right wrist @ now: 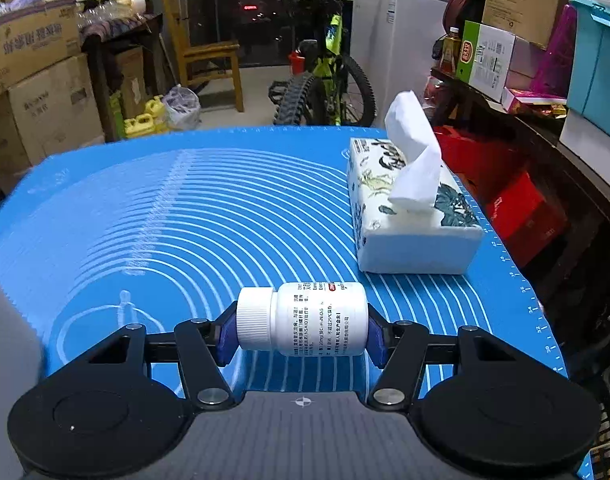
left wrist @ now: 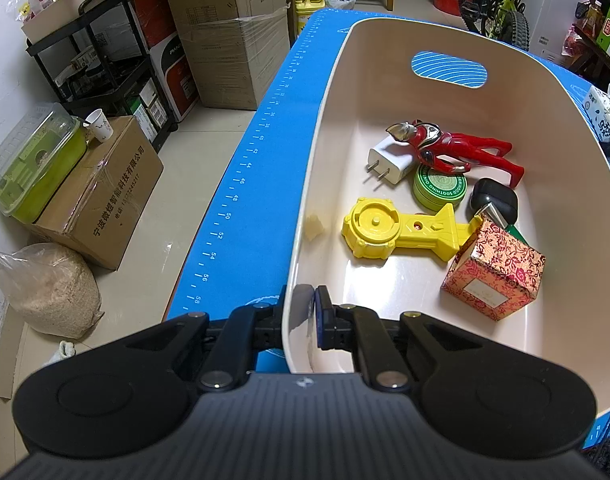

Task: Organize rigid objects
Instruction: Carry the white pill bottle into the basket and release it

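Note:
In the left wrist view, my left gripper point(left wrist: 301, 312) is shut on the near-left wall of a cream plastic bin point(left wrist: 329, 92), one finger inside and one outside. The bin holds a red toy figure point(left wrist: 453, 150), a white charger plug point(left wrist: 387, 164), a green round tin point(left wrist: 439, 190), a yellow plastic toy point(left wrist: 389, 230), a black case point(left wrist: 495, 200) and a red patterned box point(left wrist: 495, 272). In the right wrist view, my right gripper point(right wrist: 301, 334) is shut on a white pill bottle point(right wrist: 305, 322), held sideways end to end just above the blue mat point(right wrist: 225, 216).
A tissue box point(right wrist: 409, 216) with a tissue sticking up lies on the mat's right side. The mat's left edge point(left wrist: 241, 184) drops to the floor with cardboard boxes point(left wrist: 101, 196) and a black shelf. A bicycle point(right wrist: 325, 76) stands beyond the table. Shelves with boxes stand on the right.

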Demonstrator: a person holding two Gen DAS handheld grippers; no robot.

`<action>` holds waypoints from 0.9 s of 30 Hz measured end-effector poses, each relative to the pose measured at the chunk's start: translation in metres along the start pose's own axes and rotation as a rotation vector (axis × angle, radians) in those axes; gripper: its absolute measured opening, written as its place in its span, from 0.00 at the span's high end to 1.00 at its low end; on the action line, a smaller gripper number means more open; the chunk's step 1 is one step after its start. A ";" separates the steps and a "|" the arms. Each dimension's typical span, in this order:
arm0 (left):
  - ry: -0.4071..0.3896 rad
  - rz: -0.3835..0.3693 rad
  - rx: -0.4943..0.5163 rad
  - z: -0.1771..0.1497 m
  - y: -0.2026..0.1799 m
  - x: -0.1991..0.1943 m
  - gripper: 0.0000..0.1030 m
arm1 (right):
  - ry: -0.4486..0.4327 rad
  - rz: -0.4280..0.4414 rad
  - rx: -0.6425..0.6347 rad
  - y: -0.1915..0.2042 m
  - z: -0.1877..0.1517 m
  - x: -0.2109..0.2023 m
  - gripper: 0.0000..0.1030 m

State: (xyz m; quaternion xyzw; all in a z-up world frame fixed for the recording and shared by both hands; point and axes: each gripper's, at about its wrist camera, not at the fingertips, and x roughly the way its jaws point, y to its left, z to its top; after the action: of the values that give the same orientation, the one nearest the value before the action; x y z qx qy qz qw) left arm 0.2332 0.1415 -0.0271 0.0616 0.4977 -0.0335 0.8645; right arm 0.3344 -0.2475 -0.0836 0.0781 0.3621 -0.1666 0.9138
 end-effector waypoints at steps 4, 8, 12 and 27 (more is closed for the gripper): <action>0.001 0.000 -0.002 0.000 0.000 0.000 0.88 | -0.060 0.038 -0.061 0.007 0.007 -0.032 0.38; 0.003 0.001 -0.008 0.001 0.001 0.000 0.88 | -0.119 0.106 -0.110 0.023 0.017 -0.068 0.38; 0.003 0.000 -0.008 0.001 0.002 -0.001 0.87 | -0.176 0.192 -0.167 0.048 0.028 -0.102 0.38; 0.004 -0.002 -0.009 0.001 0.002 -0.001 0.88 | -0.176 0.415 -0.578 0.188 0.021 -0.151 0.38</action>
State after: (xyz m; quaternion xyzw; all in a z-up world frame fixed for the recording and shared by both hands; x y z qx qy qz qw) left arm 0.2340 0.1431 -0.0261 0.0571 0.4995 -0.0318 0.8639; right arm 0.3120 -0.0406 0.0396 -0.1264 0.2905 0.1253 0.9402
